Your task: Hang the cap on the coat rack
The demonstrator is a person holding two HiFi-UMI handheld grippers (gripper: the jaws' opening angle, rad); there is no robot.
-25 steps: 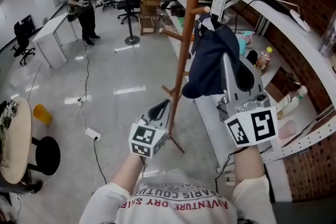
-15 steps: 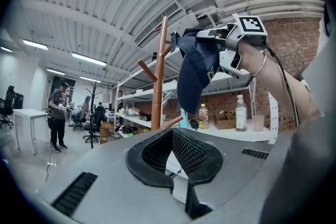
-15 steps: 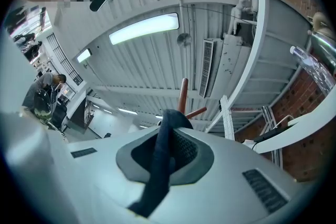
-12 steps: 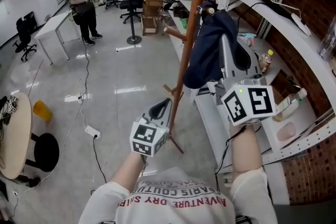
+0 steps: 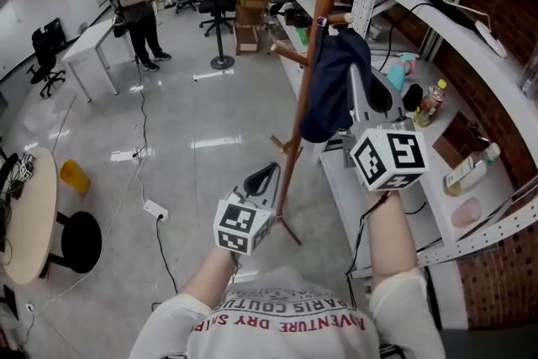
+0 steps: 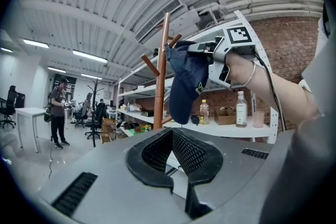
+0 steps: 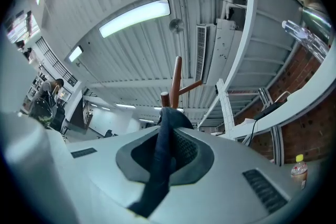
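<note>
Cap [image 5: 330, 92], dark navy, is up in the air beside the rack [image 5: 296, 139], pinched by the R gripper [image 5: 353, 84]. In the R gripper view the jaws are pressed onto a fold of cap fabric; the cloth runs down btwn the pads and out the near side, w/ the rack's pole and a peg end showing just past it. In the head view the cap's top sits right at the knob end of a peg [image 5: 334, 18] on the rack's right side. Can't tell if it is hooked over that peg or only touching it. Crown and brim droop below, the brim end lowest and close to the pole. R gripper tilts upward, its marker cube toward the person.

L gripper [image 5: 266, 172] is lower and to the left, near the rack's lower pole and well apart from the cap. It points about level, jaws pressed together w/ nothing btwn them.

Right of the rack is a white shelf unit [image 5: 454, 46] against a brick wall, w/ bottles [image 5: 431, 101] on a lower board. Far back on the glossy floor a person [image 5: 139, 8] stands beside a white desk. A round table [image 5: 29, 223] shows at the left edge.
</note>
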